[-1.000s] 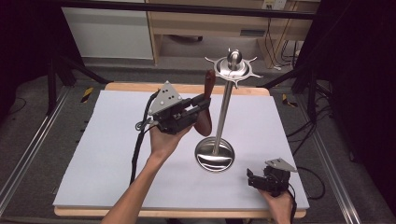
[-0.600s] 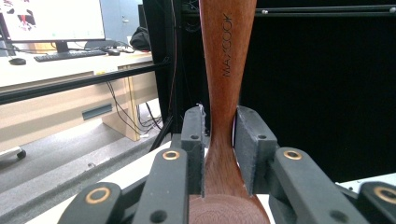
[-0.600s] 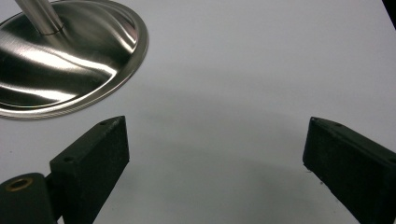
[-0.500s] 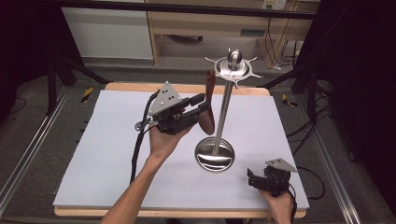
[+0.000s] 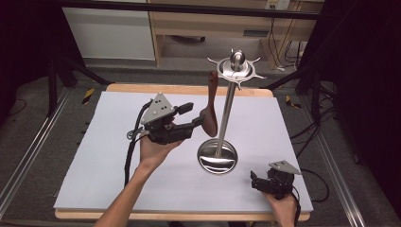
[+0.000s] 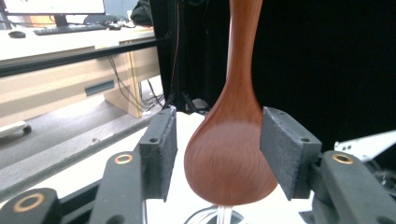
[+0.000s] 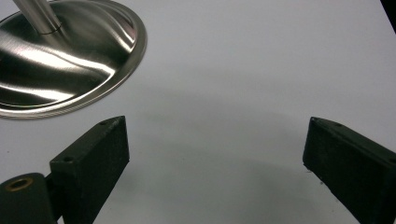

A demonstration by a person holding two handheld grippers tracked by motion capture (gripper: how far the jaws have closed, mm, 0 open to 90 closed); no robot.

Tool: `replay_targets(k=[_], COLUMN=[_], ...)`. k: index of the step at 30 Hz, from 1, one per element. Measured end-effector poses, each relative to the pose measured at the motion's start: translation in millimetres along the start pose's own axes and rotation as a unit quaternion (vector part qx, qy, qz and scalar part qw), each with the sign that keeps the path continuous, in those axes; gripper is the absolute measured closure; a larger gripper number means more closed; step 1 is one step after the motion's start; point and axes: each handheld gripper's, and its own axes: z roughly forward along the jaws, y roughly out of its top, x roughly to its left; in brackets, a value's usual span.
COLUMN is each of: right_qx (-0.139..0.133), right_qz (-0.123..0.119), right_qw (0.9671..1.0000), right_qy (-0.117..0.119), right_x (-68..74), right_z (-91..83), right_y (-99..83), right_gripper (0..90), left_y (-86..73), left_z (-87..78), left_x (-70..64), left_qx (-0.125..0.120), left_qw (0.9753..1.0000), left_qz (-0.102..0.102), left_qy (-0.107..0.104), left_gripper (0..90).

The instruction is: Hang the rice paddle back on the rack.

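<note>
The wooden spoon point(image 5: 210, 105) stands nearly upright above the tabletop point(image 5: 94, 161), bowl down and handle up, just beside the pole of the steel stand point(image 5: 226, 118). In the left gripper view the spoon's bowl point(image 6: 229, 161) sits between the two pads of the left tongs point(image 5: 201, 121); a thin gap shows on the left pad's side, and on the right the bowl reaches the pad, though blur makes it impossible to say whether the pads press it. The handle runs off the top edge there, so its end is cut off. The stand's round base rests on the white tabletop and its spiked disc with a ball sits on top. The right tongs point(image 5: 254, 180) lie low near the front right corner, spread wide with bare tabletop point(image 7: 243, 84) between them, near the stand's base point(image 7: 60, 60). No writing or label can be read anywhere.
</note>
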Motion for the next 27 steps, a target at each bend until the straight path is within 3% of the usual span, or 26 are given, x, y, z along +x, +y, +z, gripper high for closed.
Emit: replay_targets(k=[14, 27], right_qx=[0.002, 0.003], right_qz=[0.002, 0.002], right_qw=[1.0000, 1.0000], right_qy=[-0.001, -0.002], right_x=[0.7, 0.9], right_z=[0.0, -0.1], right_y=[-0.4, -0.7], right_gripper=[7.6, 7.6], left_y=[-35.3, -73.9], left_z=[-19.9, -31.5], left_x=[8.5, 17.0], left_qx=[0.042, 0.086], left_qw=[0.9990, 0.9960], left_qz=[-0.001, -0.009], left_qy=[0.012, 0.020], left_gripper=[36.4, 33.9])
